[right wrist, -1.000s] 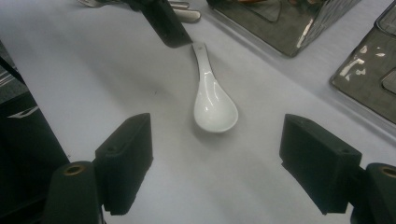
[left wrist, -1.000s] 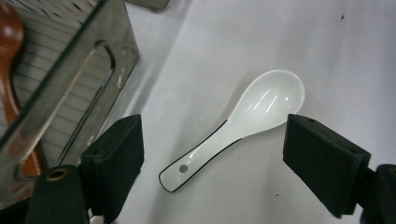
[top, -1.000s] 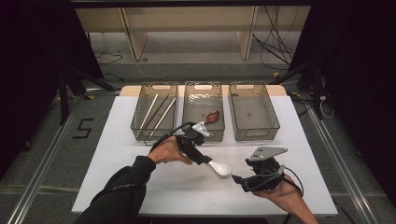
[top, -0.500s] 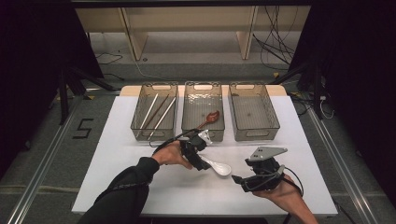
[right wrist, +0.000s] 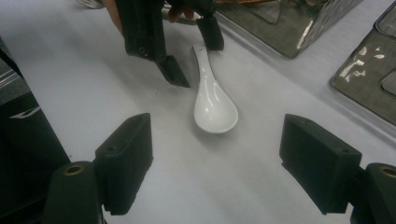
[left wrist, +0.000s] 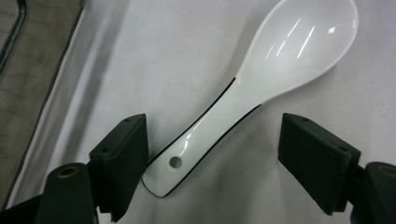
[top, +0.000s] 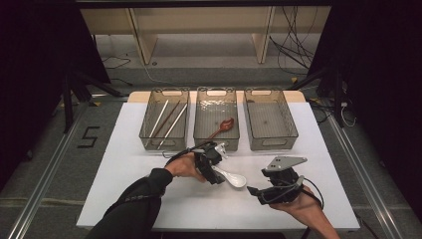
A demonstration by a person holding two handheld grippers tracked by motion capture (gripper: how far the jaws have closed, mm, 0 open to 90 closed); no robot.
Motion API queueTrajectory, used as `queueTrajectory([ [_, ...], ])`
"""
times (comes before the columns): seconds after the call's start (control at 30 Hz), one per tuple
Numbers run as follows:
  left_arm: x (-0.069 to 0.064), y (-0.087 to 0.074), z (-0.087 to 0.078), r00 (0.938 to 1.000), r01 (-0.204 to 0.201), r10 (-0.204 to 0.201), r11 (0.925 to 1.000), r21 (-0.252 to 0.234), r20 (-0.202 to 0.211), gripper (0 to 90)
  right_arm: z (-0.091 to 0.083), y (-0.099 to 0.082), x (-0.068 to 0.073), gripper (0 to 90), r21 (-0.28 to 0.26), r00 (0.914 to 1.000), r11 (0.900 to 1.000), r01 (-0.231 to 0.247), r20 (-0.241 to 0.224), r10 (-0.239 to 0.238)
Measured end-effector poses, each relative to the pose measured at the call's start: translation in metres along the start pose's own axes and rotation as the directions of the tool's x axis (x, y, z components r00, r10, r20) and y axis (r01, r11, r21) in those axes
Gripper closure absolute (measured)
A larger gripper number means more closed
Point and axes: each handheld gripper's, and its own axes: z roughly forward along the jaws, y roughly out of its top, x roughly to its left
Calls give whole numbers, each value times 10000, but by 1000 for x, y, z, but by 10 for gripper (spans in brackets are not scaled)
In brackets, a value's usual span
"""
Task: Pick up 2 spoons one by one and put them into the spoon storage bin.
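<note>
One white spoon (left wrist: pixel 261 88) between the open, closing left fingers (left wrist: pixel 122 161); right fingers (right wrist: pixel 126 156) open; perhaps three chopsticks (top: pixel 164 122).

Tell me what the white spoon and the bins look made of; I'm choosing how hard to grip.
White spoon: likely glazed ceramic, possibly melamine; smooth, glossy, with sharp light streaks in the bowl. Bins: apparently smoky, see-through rigid plastic; contents and table show through the walls, and the floor reflects light.
</note>
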Motion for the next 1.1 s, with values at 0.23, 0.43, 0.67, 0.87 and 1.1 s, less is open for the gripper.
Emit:
queueTrajectory([
  [0.23,-7,2,-2,9982,-576,583,9974,434,-161,346,0,0,0,266,5,10000,10000,13,4,-13],
  [0.43,-11,4,-4,9956,-926,932,9938,608,-79,503,0,0,0,266,7,10000,10000,-21,23,21],
  [0.67,-14,4,-5,9926,-1213,1207,9905,653,144,694,0,0,0,267,9,10000,10000,-29,36,29],
  [0.87,-16,5,-6,9921,-1252,1239,9893,744,209,748,0,0,0,268,24,10000,10000,-39,29,39],
  [1.1,-17,6,-5,9952,-977,968,9919,808,143,757,1,0,-1,268,26,10000,10000,-56,0,56],
])
